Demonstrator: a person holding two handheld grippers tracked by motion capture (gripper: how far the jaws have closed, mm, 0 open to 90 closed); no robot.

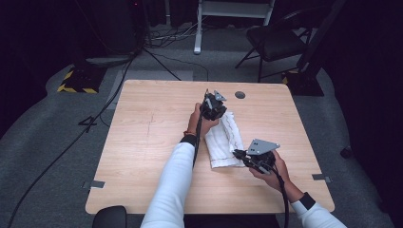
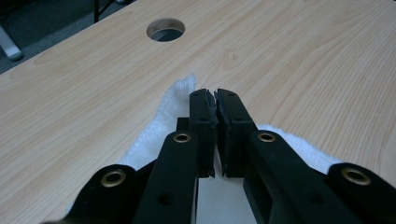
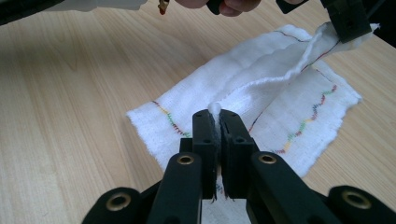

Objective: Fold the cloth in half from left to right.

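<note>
A white cloth (image 1: 222,140) with coloured zigzag stitching lies partly folded on the middle of the wooden table (image 1: 152,142). My left gripper (image 1: 217,114) is at the cloth's far end; its jaws (image 2: 215,93) are shut, with white cloth (image 2: 163,119) showing under them. In the right gripper view, that left gripper (image 3: 349,23) pinches a raised fold of the cloth (image 3: 280,79). My right gripper (image 1: 237,153) is at the cloth's near right edge. It (image 3: 217,114) is shut on a tuft of the cloth's edge.
A round cable hole (image 1: 240,94) sits in the table near the far edge, also seen ahead of the left gripper as the hole (image 2: 166,29). A black chair (image 1: 275,40) and floor cables (image 1: 166,35) lie beyond the table. Grey tape tabs (image 1: 96,184) mark the front corners.
</note>
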